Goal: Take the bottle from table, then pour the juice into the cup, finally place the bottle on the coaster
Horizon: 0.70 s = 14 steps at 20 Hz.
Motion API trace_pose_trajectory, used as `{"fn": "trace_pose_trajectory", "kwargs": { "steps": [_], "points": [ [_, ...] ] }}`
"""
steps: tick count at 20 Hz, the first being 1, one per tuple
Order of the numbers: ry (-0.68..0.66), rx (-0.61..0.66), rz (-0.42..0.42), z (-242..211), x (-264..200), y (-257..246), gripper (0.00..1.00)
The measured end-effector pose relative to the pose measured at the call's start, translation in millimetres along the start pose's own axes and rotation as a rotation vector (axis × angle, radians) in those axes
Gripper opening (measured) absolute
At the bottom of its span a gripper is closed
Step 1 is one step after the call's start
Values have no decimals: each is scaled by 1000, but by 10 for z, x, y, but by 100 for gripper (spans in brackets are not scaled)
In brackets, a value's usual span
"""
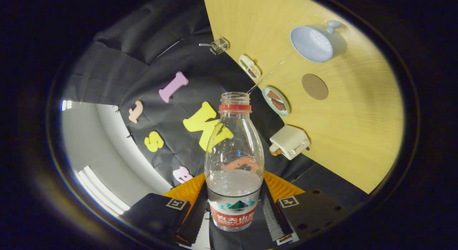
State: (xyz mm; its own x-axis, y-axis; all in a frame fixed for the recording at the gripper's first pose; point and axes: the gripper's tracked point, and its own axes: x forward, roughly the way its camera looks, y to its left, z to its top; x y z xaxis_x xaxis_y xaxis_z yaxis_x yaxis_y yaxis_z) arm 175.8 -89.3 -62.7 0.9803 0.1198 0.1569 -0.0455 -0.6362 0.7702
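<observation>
A clear plastic bottle [234,160] with a red neck ring, no cap and a red-and-white label stands between my fingers, and my gripper [234,210] is shut on its lower body. The view is rolled, so the wooden table [357,135] appears tipped to one side. Beyond the bottle's mouth, on that table, lies a pale blue cup [315,42] with a handle, its opening facing me. A round brown coaster [315,86] lies flat between the cup and the bottle. The bottle is held up off the table.
Along the table's far edge sit a small wire basket [218,46], a small tray of snacks [249,66], a round plate with brown pieces [276,101] and a cream toaster-like box [290,142]. The black cloth wall rises behind them.
</observation>
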Motion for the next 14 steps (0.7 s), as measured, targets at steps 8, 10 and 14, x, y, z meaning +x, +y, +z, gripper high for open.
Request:
{"fn": "trace_pose_trajectory", "kwargs": {
  "steps": [8, 10, 14],
  "points": [
    [-26, 64, -21, 268, 32, -95, 78],
    [-34, 94, -33, 334, 26, -145, 78],
    [-41, 140, -56, 412, 13, -268, 77]
  ]
}}
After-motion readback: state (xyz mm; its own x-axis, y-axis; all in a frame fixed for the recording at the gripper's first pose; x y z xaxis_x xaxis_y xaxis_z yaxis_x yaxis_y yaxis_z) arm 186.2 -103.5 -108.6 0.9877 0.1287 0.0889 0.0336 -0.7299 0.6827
